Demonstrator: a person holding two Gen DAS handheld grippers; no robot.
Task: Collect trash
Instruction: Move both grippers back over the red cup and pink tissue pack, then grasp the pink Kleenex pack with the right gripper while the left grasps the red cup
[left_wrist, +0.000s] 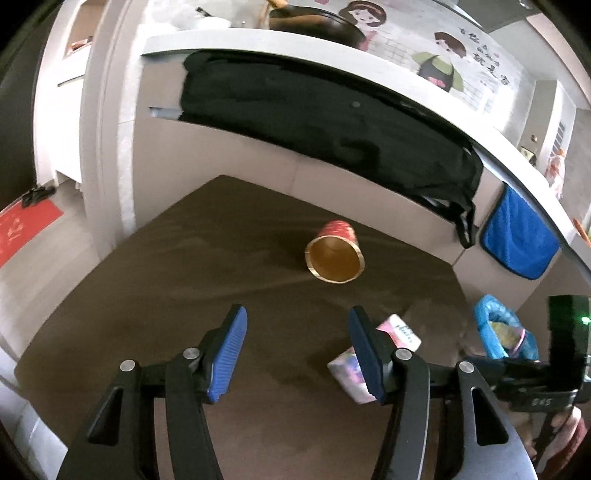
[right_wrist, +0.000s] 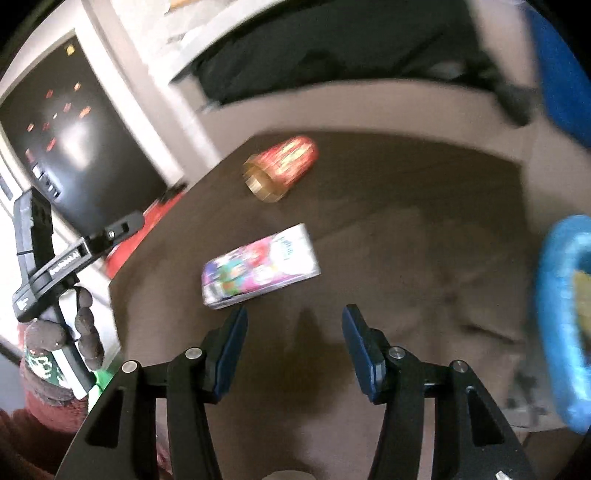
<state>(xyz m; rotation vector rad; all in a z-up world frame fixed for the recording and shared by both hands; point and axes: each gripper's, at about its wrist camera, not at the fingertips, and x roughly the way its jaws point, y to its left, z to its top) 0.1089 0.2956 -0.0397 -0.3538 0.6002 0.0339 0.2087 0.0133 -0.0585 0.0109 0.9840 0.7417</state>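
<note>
We hold 2 tools, left tool (left_wrist: 297, 354) and right tool (right_wrist: 293, 352), both spread and holding nothing above the brown desk (left_wrist: 184, 280). 1 carton (right_wrist: 260, 267) lies just ahead, 1 tipped red cup (left_wrist: 335, 252) farther back. 1 blue-lined bin (right_wrist: 554, 317) waits at right. We judge the cup may roll if nudged.

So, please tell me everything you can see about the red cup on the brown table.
The red cup looks like paper, with a red patterned outside, a gold rim and a yellowish inside. It lies tipped on its side on the brown table, mouth open, seemingly empty. Nothing touches it; the carton and both grippers are apart from it.
</note>
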